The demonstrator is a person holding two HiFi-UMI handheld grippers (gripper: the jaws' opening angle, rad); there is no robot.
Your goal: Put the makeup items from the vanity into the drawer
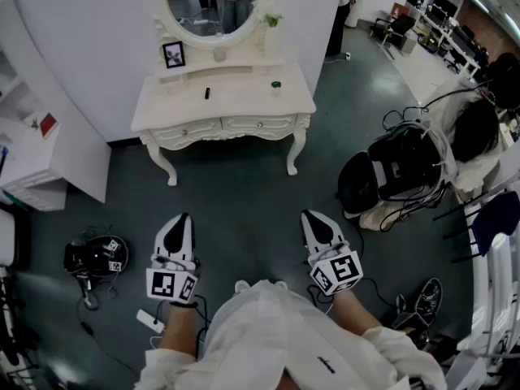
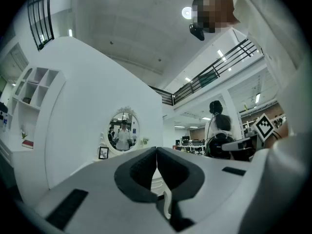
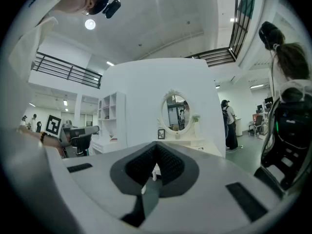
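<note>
The white vanity [image 1: 244, 100] stands against the far wall, a few steps ahead of me, with both front drawers [image 1: 227, 126] closed. On its top lie a small dark makeup item [image 1: 207, 93] and a small green one [image 1: 276, 84]. Behind them are a picture frame [image 1: 173, 54] and an oval mirror [image 1: 213, 2]. My left gripper [image 1: 183, 216] and right gripper [image 1: 313, 214] hover over the floor, both pointing at the vanity. Each is shut with nothing between the jaws. The left gripper [image 2: 156, 150] sees the mirror [image 2: 123, 130] far off. The right gripper [image 3: 156, 145] faces the vanity [image 3: 190, 143].
A white shelf unit [image 1: 36, 153] stands at the left wall. A black device [image 1: 96, 254] with cables lies on the floor at left. At the right are a black bag [image 1: 394, 171], a person [image 1: 475, 132], tangled cables [image 1: 406, 120] and a chair [image 1: 496, 226].
</note>
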